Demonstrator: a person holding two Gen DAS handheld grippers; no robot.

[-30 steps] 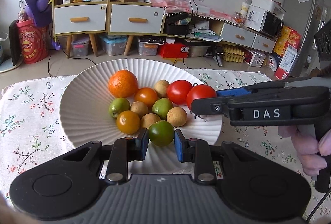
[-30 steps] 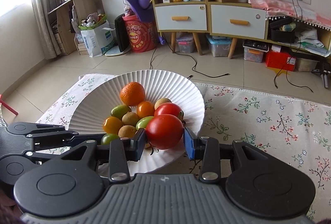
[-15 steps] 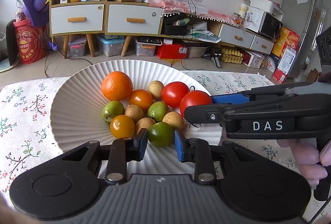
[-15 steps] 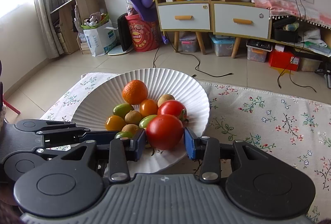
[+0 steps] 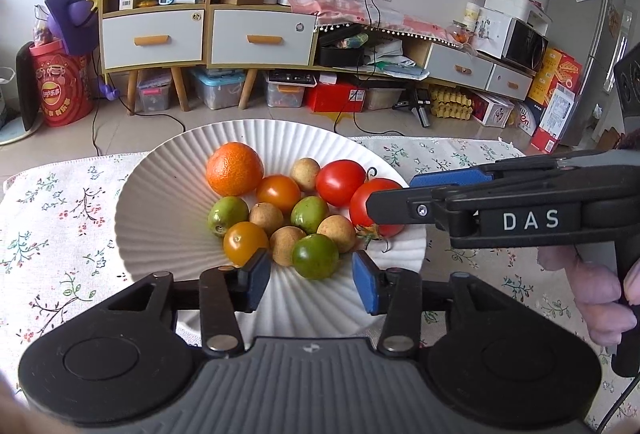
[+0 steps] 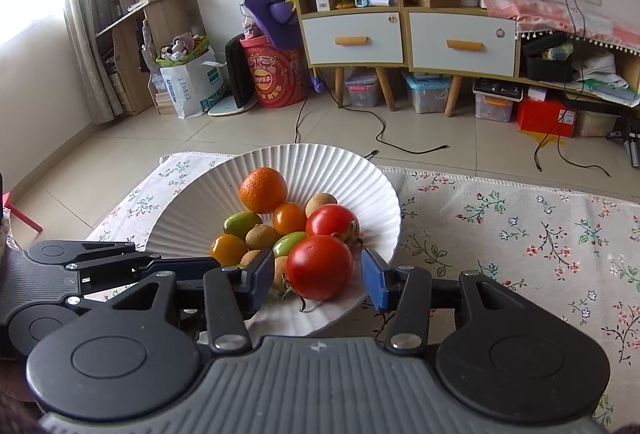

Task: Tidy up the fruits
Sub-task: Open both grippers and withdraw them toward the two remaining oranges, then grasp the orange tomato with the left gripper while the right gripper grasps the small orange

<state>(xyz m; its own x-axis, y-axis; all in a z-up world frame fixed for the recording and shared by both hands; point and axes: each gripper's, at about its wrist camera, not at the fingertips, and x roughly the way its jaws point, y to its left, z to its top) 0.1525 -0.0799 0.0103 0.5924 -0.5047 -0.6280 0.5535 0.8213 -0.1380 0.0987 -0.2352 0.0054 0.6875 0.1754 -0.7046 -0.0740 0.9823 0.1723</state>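
A white ribbed plate (image 5: 160, 201) (image 6: 344, 169) on the floral cloth holds an orange (image 5: 235, 168), red, orange and green tomatoes and several small brown fruits. My left gripper (image 5: 311, 284) is open; a dark green tomato (image 5: 315, 256) lies on the plate between its pads, with gaps on both sides. My right gripper (image 6: 316, 280) is open around a red tomato (image 6: 320, 266) resting at the plate's near edge; its pads stand clear of it. The right gripper also shows from the side in the left wrist view (image 5: 472, 201).
The table is covered by a floral cloth (image 6: 520, 234). Beyond the table's far edge are a tiled floor, a shelf unit with drawers (image 5: 160, 37), boxes and cables. The left gripper's body (image 6: 80, 274) sits left of the plate.
Both grippers have opened: the left let go of the green tomato, the right let go of the red tomato. Both fruits now rest on the plate.
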